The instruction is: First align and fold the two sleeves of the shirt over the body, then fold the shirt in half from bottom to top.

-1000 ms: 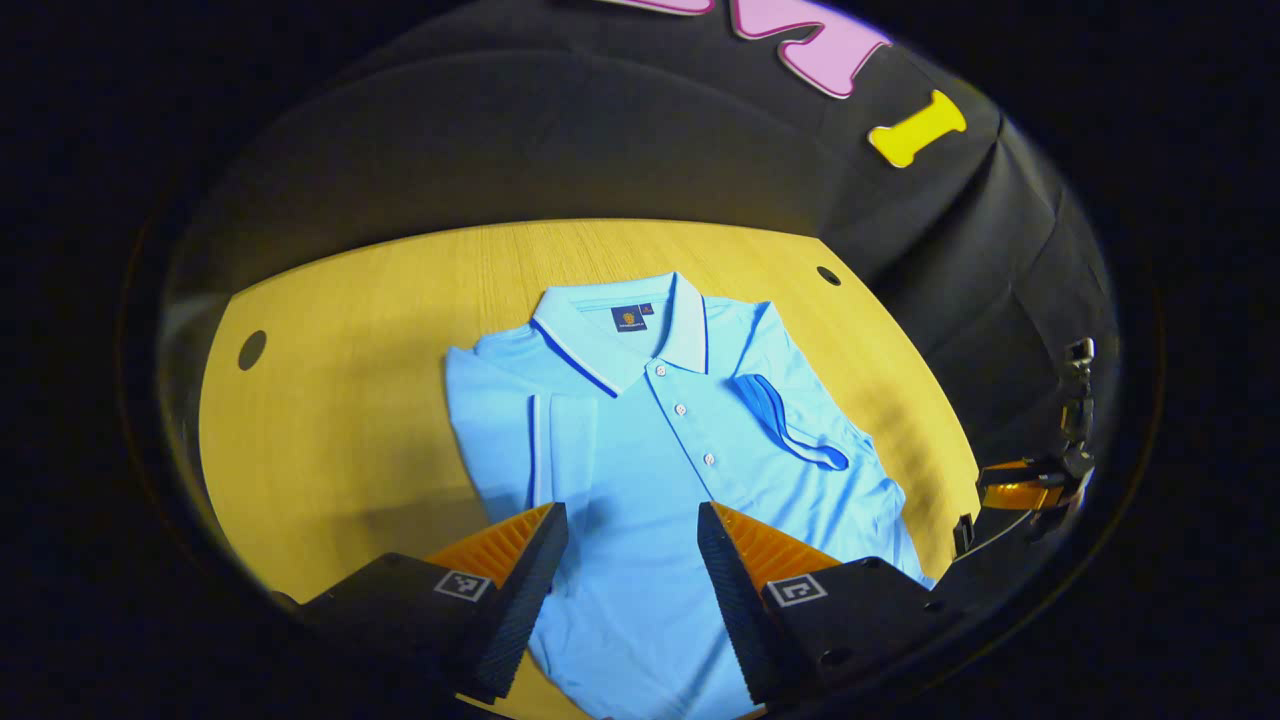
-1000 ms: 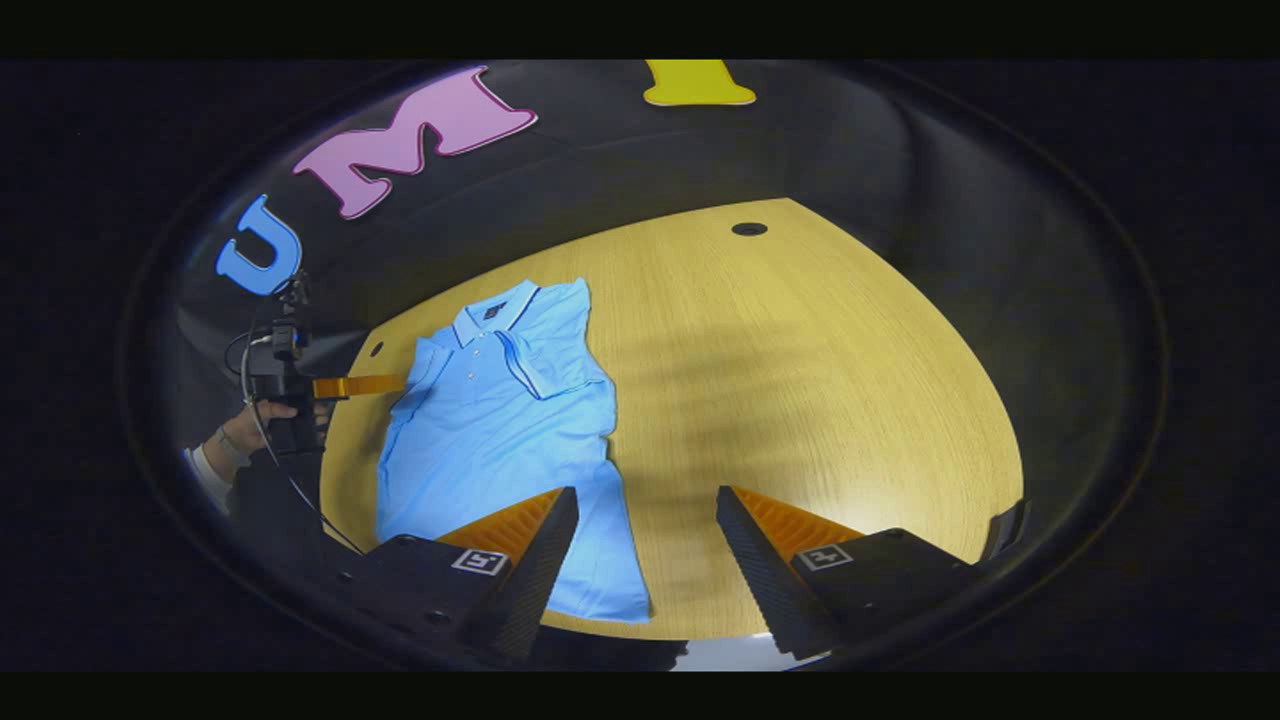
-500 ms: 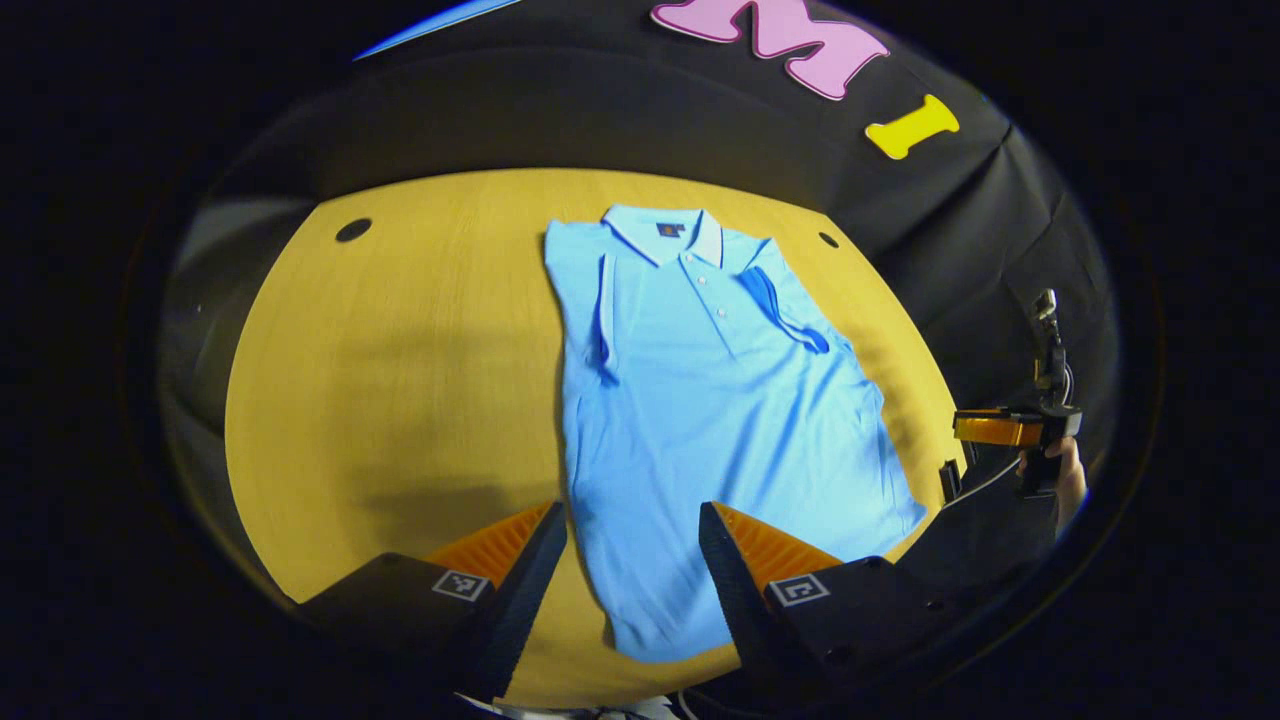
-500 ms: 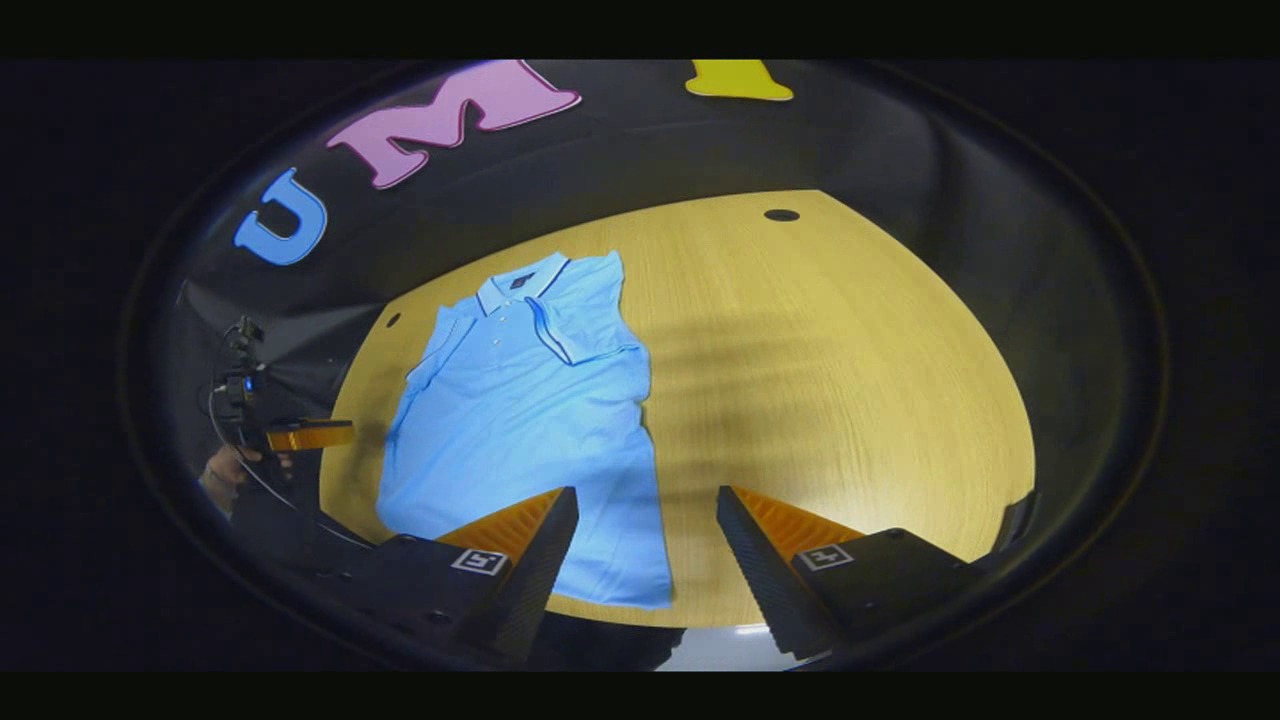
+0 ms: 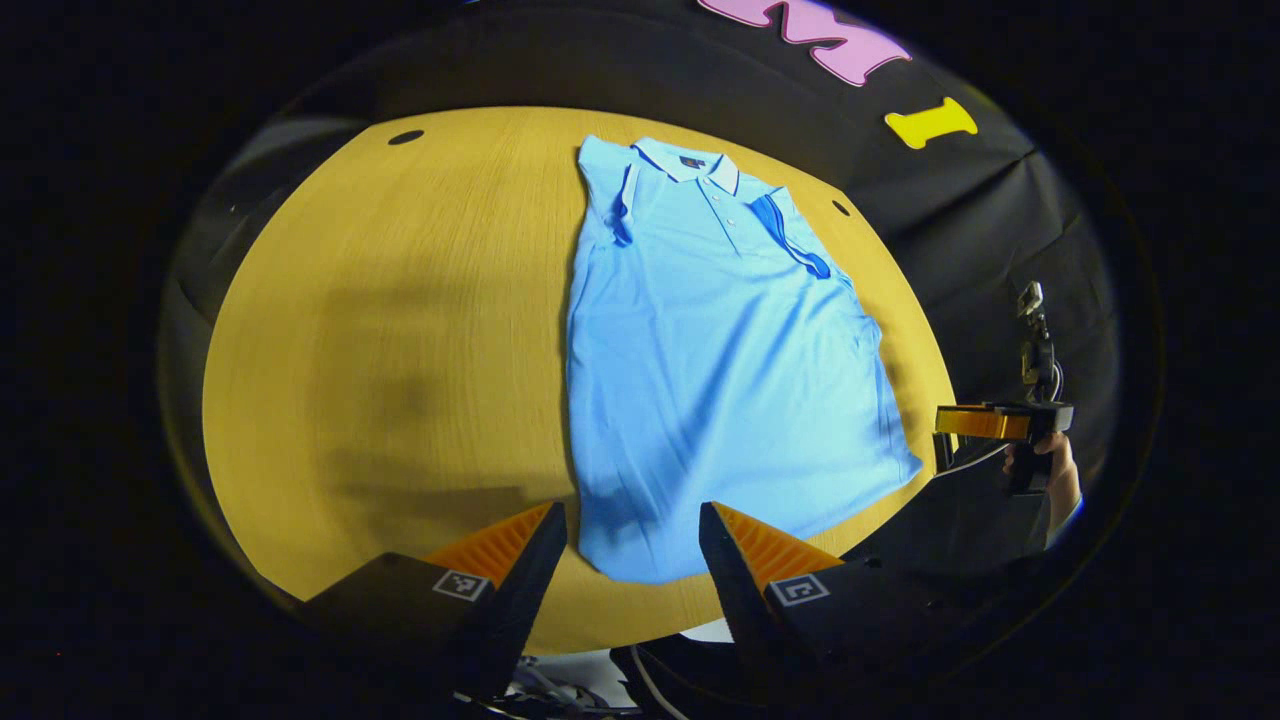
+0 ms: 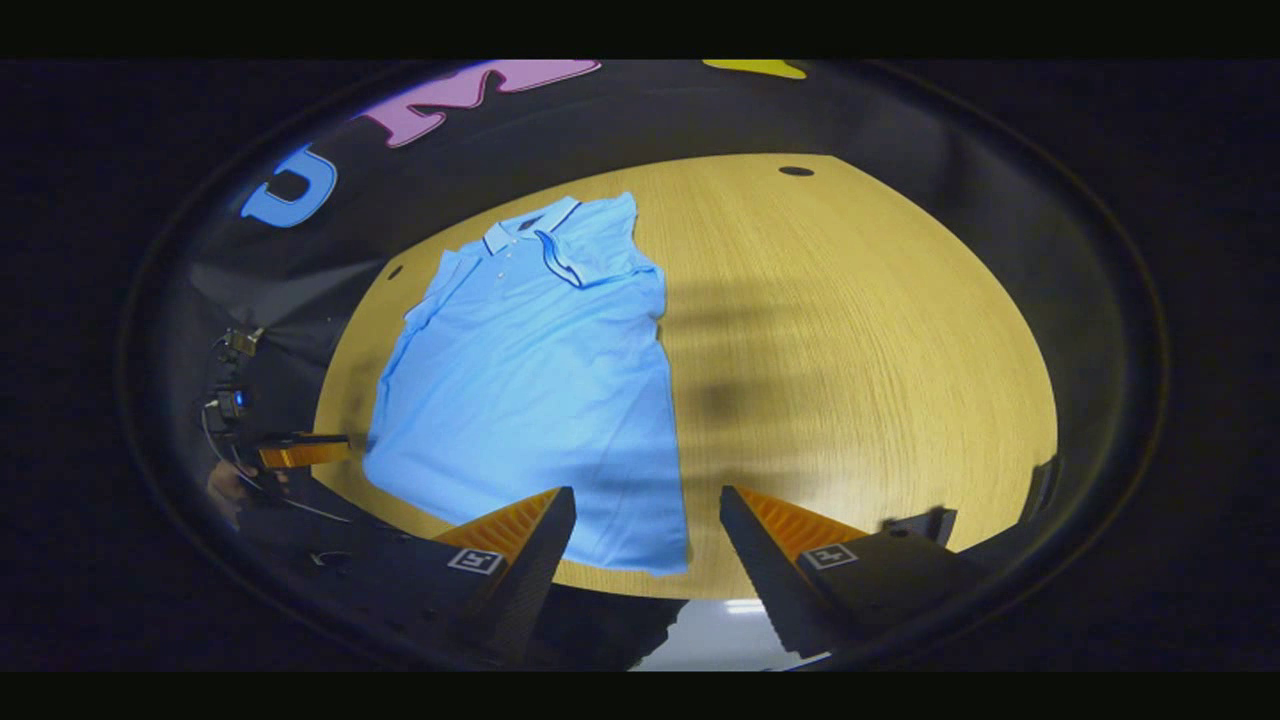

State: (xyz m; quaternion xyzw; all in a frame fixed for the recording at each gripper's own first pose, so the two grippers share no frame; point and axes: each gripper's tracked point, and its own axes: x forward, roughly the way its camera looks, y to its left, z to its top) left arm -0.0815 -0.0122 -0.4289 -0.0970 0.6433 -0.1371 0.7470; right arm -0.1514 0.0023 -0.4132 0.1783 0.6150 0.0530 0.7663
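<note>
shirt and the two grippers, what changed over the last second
Both grippers drew back toward the table's near edge: the left gripper had been over the body of the shirt and now sits by its hem, and the right gripper backed off too. Nothing was gripped or let go; both stayed open. The shirt stayed flat on the table, sleeves folded over the body.

A wooden tabletop [image 5: 400,300] with pale yellow grain fills the booth; a small dark round hole [image 5: 405,137] sits near its far left corner and another [image 5: 841,208] near the far right edge; black cloth [image 5: 560,60] hangs behind as the wall; soft shadows cross the wood; a pale floor [image 6: 700,630] shows past the near edge.
</note>
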